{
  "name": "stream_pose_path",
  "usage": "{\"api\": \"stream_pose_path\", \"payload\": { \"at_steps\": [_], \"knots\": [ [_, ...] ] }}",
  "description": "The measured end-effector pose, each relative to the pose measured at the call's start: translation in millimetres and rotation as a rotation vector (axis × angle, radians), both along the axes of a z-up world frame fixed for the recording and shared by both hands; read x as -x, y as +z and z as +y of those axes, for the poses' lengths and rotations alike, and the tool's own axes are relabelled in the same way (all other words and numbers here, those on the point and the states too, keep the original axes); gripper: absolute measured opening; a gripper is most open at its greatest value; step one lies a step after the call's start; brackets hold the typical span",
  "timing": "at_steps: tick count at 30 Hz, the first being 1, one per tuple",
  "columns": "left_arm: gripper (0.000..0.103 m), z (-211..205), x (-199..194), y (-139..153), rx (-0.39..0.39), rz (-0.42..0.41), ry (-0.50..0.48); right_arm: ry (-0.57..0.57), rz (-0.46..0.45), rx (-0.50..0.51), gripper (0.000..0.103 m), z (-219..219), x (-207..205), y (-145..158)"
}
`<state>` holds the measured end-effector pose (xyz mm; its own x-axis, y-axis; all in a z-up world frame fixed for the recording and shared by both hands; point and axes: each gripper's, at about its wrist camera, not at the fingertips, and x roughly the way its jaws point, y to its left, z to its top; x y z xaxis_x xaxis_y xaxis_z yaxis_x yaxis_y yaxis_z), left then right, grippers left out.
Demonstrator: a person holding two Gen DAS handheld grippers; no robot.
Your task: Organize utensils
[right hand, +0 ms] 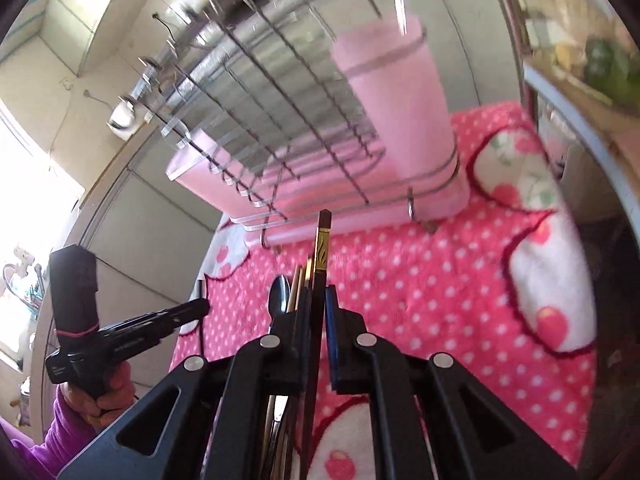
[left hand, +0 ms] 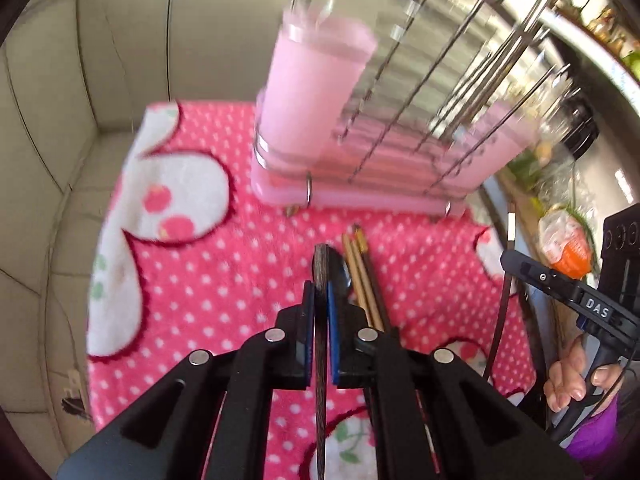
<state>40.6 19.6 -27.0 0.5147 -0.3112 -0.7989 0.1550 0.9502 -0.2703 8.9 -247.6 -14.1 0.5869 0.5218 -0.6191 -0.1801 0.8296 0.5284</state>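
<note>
Chopsticks and a spoon are what we are sorting, and they lie together on a pink polka-dot towel (left hand: 224,280) in front of a wire drying rack (left hand: 404,92). In our left gripper (left hand: 321,280) we hold one dark wooden chopstick (left hand: 320,340), the blue pads pressed narrow against it so that its tip pokes up just past the fingertips. Just beside that grip, on the towel, we see the bowl of a metal spoon (left hand: 343,276) and a few brown chopsticks (left hand: 362,276) lying side by side, their ends pointing toward the rack. From the right wrist view, our right gripper (right hand: 320,300) is likewise clamped narrow on a dark chopstick with a gold band (right hand: 322,248), which stands up between the pads; the band carries a small wavy ornament, but no letters that we can read. To its left there we see the spoon (right hand: 280,294) and the pale chopsticks (right hand: 298,284) again, partly hidden behind the gripper body. The rack stands on a pink drip tray (left hand: 360,196), and a pink utensil cup (left hand: 316,92) hangs in a wire ring at one end of it; all of this is blurred. At the right edge of the left view, the other handheld tool (left hand: 572,292) shows white letters reading "DAS", with a hand (left hand: 576,376) around its grip and a purple sleeve (left hand: 596,440) below. The towel bears white patches with cherry patterns, and cream tiles (left hand: 60,120) lie around it.
</note>
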Motion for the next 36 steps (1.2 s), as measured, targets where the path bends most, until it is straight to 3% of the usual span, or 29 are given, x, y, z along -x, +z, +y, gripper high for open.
{"api": "stream_pose_path", "payload": {
  "at_steps": [10,23,29,36],
  "knots": [
    [0.005,12,30,95,0.064,-0.346,0.086,-0.138,-0.299,0.052,0.006,-31,27,90],
    [0.005,23,-1,171,0.146,-0.574,0.201,-0.308,-0.655,0.072,0.006,-54,11,190],
    [0.005,28,-24,188,0.17,-0.649,0.254,-0.362,-0.764,0.095,0.006,-57,-10,209],
    [0.005,25,-57,183,0.14,-0.689,0.293,-0.405,-0.8,0.137,0.006,-55,-42,197]
  ]
}}
